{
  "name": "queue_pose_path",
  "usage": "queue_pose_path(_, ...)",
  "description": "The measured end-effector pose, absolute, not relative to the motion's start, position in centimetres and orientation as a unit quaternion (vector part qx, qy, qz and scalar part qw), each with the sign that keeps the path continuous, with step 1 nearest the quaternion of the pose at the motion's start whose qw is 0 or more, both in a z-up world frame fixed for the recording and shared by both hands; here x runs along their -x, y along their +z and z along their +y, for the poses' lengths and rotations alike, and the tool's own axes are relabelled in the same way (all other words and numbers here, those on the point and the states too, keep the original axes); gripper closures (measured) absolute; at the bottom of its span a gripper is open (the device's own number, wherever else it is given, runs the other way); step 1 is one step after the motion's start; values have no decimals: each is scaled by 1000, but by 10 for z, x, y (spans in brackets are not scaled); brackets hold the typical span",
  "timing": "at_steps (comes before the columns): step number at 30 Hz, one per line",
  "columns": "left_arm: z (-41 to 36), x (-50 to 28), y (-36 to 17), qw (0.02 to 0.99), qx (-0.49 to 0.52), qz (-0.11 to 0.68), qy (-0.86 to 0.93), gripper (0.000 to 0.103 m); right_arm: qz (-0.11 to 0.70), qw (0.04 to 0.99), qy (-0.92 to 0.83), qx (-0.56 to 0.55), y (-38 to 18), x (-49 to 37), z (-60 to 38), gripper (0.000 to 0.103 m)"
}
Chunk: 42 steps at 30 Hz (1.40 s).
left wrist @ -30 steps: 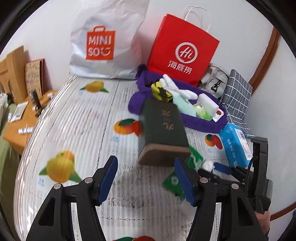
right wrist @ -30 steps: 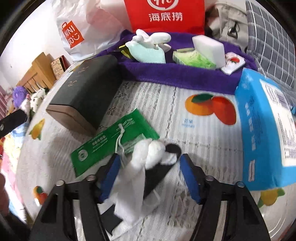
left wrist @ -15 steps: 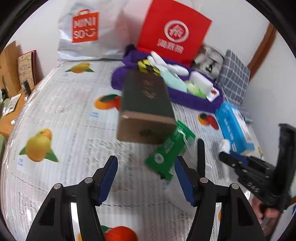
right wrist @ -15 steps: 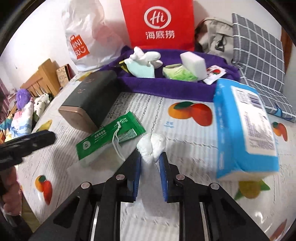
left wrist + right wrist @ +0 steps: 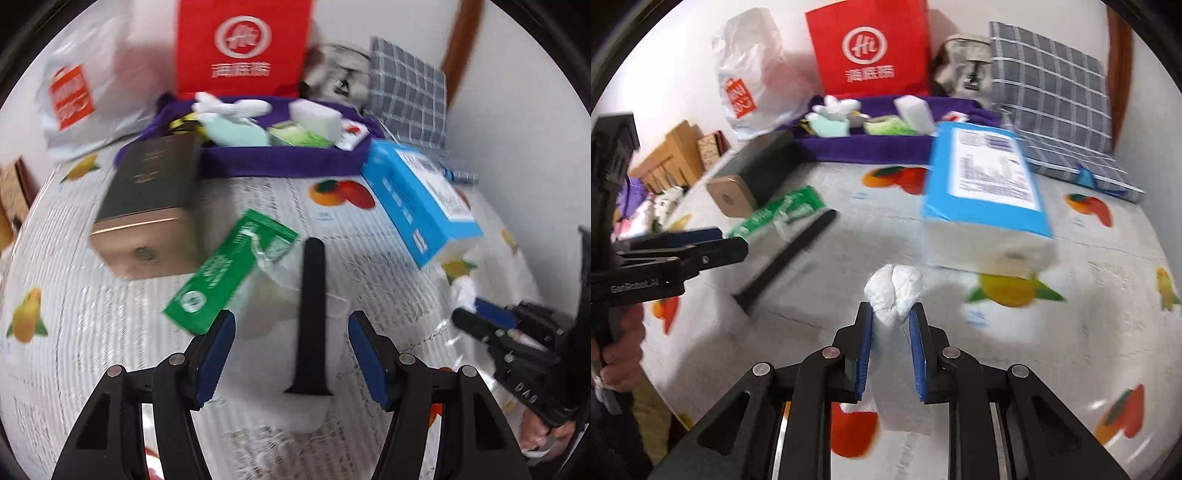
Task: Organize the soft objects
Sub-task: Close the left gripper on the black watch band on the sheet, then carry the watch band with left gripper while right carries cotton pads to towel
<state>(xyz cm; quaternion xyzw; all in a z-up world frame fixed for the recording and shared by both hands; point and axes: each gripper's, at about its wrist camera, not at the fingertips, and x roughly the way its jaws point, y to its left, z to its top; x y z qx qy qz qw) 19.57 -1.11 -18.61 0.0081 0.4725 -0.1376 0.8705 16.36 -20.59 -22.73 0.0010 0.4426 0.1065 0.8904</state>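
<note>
My right gripper is shut on a crumpled white cloth and holds it above the fruit-print bedsheet; the cloth also shows in the left wrist view. My left gripper is open and empty, with a black flat bar lying between its fingers on the sheet. A green packet lies just left of the bar. A purple fabric tray at the back holds a white sponge, a mint cloth and other soft items.
A dark box with a tan end lies left of the packet. A blue tissue pack sits right of centre. A red paper bag, a white Miniso bag and a grey checked cushion stand at the back.
My right gripper closed on the white cloth and lifted it away to the right. My left gripper swung right, over the black bar and green packet.
</note>
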Motion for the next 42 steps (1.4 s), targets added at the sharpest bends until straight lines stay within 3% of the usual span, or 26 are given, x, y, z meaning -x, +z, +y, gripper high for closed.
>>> queue_pose_path(3, -22, -205, -200, 861, -19, 492, -131, 42, 441, 892, 94, -8, -232, -161, -222, 83)
queue_pose_path(10, -39, -219, -213, 859, -70, 491, -129, 72, 446, 890, 92, -37, -242, -160, -245, 82)
queue_pose_path(18, -46, -222, -215, 858, -82, 491, -128, 68, 445, 888, 99, -54, -252, -164, -250, 82)
queue_pose_path(21, -51, -228, -215, 856, -77, 493, -133, 83, 443, 889, 101, -55, -253, -163, -250, 82)
queue_pose_path(31, -61, -234, -217, 860, -87, 485, -133, 76, 440, 890, 103, -61, -253, -162, -252, 82)
queue_pose_path(34, -65, -233, -216, 859, -97, 482, -139, 83, 443, 888, 103, -62, -250, -163, -251, 81)
queue_pose_path(42, -58, -222, -205, 858, -72, 492, -128, 83, 435, 892, 98, -74, -238, -160, -256, 82)
